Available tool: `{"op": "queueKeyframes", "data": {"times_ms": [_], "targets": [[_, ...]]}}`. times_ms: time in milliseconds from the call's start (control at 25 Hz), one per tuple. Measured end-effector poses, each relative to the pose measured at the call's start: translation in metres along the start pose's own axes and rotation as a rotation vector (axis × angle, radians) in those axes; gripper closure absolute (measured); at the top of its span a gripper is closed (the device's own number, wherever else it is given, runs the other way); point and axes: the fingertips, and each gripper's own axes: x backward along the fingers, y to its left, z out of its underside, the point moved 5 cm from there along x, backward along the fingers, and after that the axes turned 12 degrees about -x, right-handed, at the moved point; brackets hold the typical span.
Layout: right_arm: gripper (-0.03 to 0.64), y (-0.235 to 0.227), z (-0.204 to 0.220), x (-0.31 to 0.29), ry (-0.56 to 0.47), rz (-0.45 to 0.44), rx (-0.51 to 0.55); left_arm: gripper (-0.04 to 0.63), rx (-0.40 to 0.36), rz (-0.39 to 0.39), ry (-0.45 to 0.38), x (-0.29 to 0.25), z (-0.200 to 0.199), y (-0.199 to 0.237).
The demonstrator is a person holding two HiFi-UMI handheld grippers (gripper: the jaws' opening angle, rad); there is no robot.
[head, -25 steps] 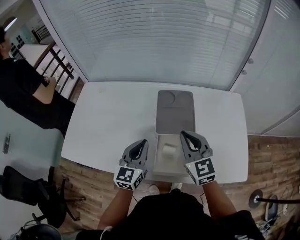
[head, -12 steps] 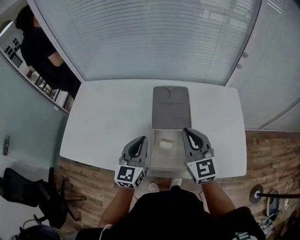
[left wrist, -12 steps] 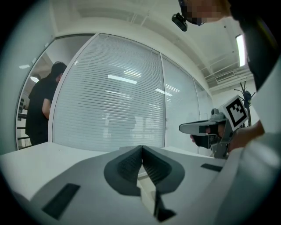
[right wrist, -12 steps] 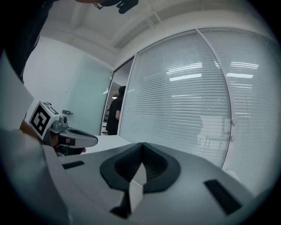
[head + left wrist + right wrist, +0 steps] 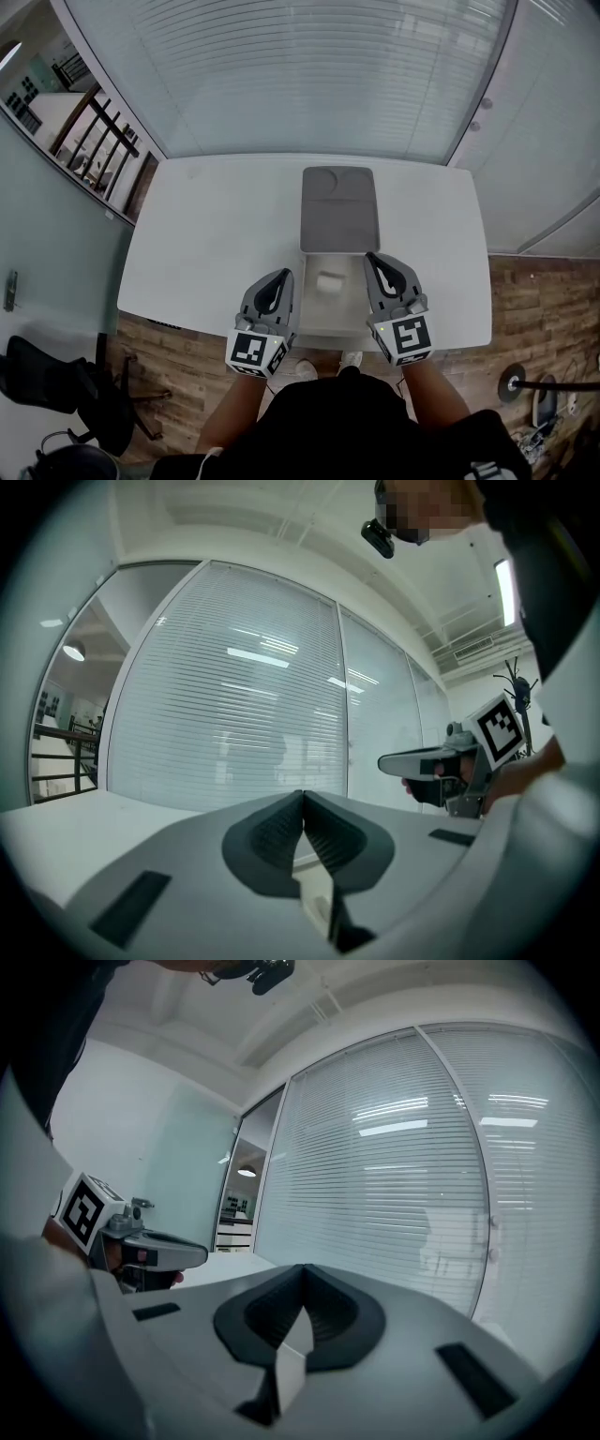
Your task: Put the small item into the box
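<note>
Plainly left gripper (image 5: 280,278) and right gripper (image 5: 371,261) flank the box (image 5: 333,316), jaws closed empty; small item (image 5: 329,282) inside.

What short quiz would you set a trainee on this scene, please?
1. True or false: the small white item lies inside the white box.
2. Where does the grey lid lie? A) flat on the table at the box's far side; B) to the left of the box; C) on the floor.
3. Fill in: the jaws of the left claw and the right claw are both ____, with nothing between them.

Key: 1 true; 2 A; 3 shut.
</note>
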Motion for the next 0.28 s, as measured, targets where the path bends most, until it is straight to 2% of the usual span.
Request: {"op": "queueKeyframes", "data": {"times_ms": [280], "targets": [[0.614, 0.0067, 0.0022, 0.0044, -0.008, 0.009, 0.004, 0.583, -0.003, -0.001, 0.000, 0.0088, -0.0014, 0.0001]]}}
